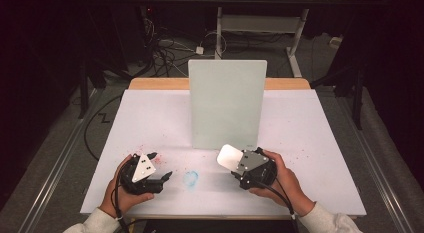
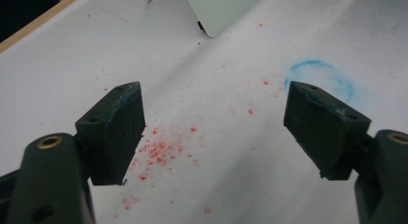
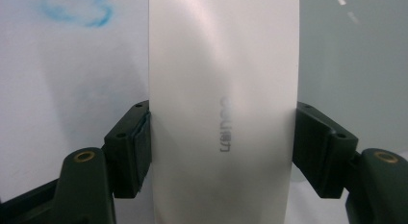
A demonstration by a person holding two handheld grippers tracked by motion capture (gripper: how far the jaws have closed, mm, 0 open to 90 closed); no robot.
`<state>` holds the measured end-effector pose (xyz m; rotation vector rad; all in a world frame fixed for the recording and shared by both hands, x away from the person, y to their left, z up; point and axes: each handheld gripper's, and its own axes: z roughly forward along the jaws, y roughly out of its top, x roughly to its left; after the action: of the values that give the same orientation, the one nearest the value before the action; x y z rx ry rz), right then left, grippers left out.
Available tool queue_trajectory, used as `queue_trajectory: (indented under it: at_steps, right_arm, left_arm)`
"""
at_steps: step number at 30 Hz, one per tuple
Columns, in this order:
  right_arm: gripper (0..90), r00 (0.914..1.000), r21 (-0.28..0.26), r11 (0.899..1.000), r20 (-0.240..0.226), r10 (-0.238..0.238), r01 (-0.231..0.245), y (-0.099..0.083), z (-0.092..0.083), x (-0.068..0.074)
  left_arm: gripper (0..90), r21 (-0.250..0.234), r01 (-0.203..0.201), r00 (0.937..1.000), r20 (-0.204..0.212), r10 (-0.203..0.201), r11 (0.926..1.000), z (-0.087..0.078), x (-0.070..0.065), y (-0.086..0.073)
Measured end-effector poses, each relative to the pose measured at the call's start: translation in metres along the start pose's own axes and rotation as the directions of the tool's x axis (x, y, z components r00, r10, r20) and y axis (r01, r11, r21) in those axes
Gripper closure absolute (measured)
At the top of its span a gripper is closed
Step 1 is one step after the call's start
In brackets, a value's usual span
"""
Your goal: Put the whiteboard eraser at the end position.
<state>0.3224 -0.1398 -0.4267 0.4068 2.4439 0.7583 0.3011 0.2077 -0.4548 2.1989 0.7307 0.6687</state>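
Here, right hand-held gripper (image 3: 222, 137) clenched on a smooth white rectangular eraser (image 3: 221, 89); left hand-held gripper (image 2: 211, 132) released, empty.

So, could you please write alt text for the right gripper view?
The right tongs are shut on a white eraser block bearing faint grey lettering, which stands up between the two black jaws. Behind it lie the white table cover and a blue smudge.

White eraser block (image 3: 222, 108), faint grey lettering, clamped upright above table
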Motion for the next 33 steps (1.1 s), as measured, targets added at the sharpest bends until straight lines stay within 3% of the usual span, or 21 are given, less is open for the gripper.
queue_trajectory:
  at_steps: [3,6,10,18,20,26,30,32,33]
  right_arm:
    - [31.2,0.998,0.03,0.999,-0.052,-0.035,0.036,0.002,0.001,0.008]
    - [31.2,0.9956,0.026,0.999,-0.086,-0.038,0.04,0.003,0.003,0.014]
    - [31.1,0.9935,0.036,0.998,-0.099,-0.056,0.06,0.001,0.009,0.016]
    - [29.6,0.9902,0.004,1.0,-0.139,-0.015,0.016,-0.005,0.017,0.011]
    - [28.6,0.9889,-0.027,1.0,-0.149,0.004,-0.008,-0.005,0.015,0.01]
    - [26.1,0.9935,-0.126,0.991,-0.11,0.028,-0.042,-0.007,-0.004,0.001]
    - [24.7,0.9978,-0.204,0.977,-0.035,0.057,-0.063,-0.018,-0.02,-0.013]
    - [24.5,0.9964,-0.236,0.969,0.023,0.082,-0.074,-0.028,-0.026,-0.02]
    - [24.5,0.9946,-0.249,0.964,0.029,0.1,-0.09,-0.033,-0.029,-0.024]
  left_arm:
    - [21.6,-0.004,0.001,1.0,0.0,-0.001,1.0,0.0,0.0,0.001]
    - [21.6,0.001,-0.005,1.0,0.004,0.005,1.0,0.001,-0.001,0.002]
    - [21.6,0.003,-0.008,0.9999,0.009,0.008,1.0,0.003,-0.002,0.003]
    - [21.6,0.006,-0.006,0.9999,0.012,0.006,1.0,0.005,-0.002,0.004]
    - [21.6,0.006,-0.009,0.9999,0.011,0.009,0.9999,0.004,-0.003,0.004]
    - [21.6,0.006,-0.008,0.9999,0.009,0.008,1.0,0.004,-0.003,0.004]
    - [21.6,0.0,-0.011,0.9999,0.009,0.011,0.9999,0.004,-0.003,0.005]
    - [21.6,0.001,-0.013,0.9999,0.009,0.013,0.9999,0.004,-0.004,0.005]
    - [21.6,0.0,-0.014,0.9999,0.008,0.014,0.9999,0.003,-0.004,0.004]
